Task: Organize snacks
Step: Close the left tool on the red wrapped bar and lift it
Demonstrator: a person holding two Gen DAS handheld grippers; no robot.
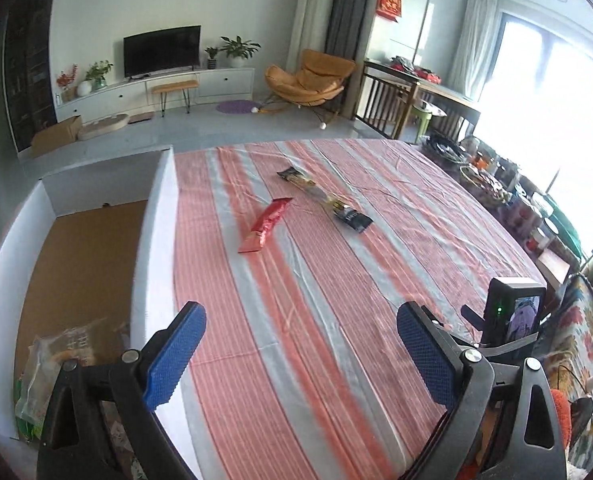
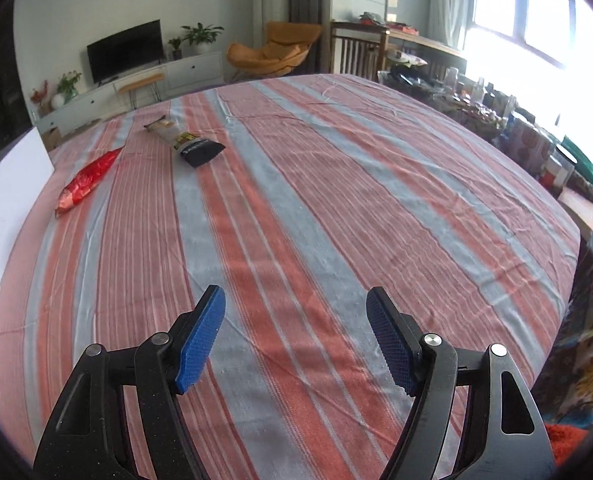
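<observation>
A red snack packet [image 1: 265,225] lies on the striped tablecloth, far ahead of my left gripper [image 1: 301,324], whose blue pads stand wide apart with nothing between them. Beside it lies a long black and yellow snack packet [image 1: 323,198]. A white-walled box [image 1: 156,216] with a brown floor sits at the table's left edge, with a clear snack bag [image 1: 52,372] inside near its front. In the right wrist view the red packet [image 2: 86,182] and the black and yellow packet [image 2: 184,142] lie far off at upper left. My right gripper [image 2: 296,308] is open and empty above bare cloth.
The striped cloth [image 2: 336,200] covers the whole table. Jars and clutter [image 1: 496,184] line its right side. A black device with a green light [image 1: 512,312] stands close to my left gripper's right finger. A patterned blanket [image 2: 592,320] lies past the right edge.
</observation>
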